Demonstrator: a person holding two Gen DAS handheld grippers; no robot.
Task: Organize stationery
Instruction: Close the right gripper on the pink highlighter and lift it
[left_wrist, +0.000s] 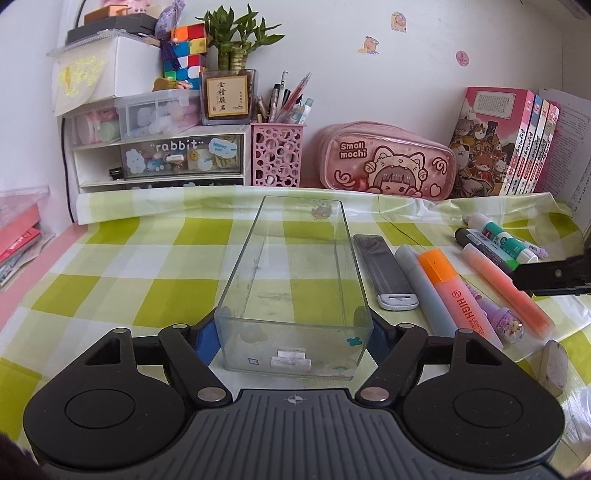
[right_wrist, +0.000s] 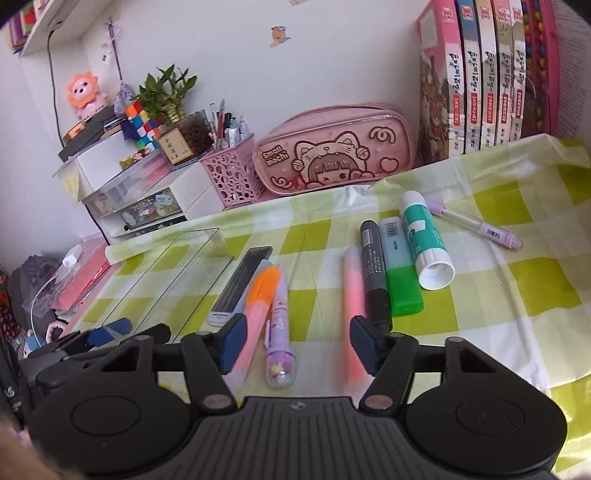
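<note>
My left gripper (left_wrist: 293, 338) is shut on the near end of a clear plastic drawer tray (left_wrist: 295, 266), which lies empty on the checked cloth. Right of it lie a black lead case (left_wrist: 384, 273), a grey highlighter (left_wrist: 424, 288), an orange highlighter (left_wrist: 454, 295), a purple pen (left_wrist: 498, 314) and a pink-orange highlighter (left_wrist: 506, 288). My right gripper (right_wrist: 295, 341) is open just above the cloth, over the purple pen (right_wrist: 279, 332), with the pink-orange highlighter (right_wrist: 352, 306) by its right finger. A black marker (right_wrist: 376, 273), green highlighter (right_wrist: 400, 269), glue stick (right_wrist: 424, 240) and lilac pen (right_wrist: 476, 225) lie beyond.
At the back stand a pink pen holder (left_wrist: 277, 155), a pink pencil case (left_wrist: 388, 162), a white drawer unit (left_wrist: 159, 155) and a row of books (left_wrist: 509, 144). An eraser-like piece (left_wrist: 554, 365) lies near the right table edge.
</note>
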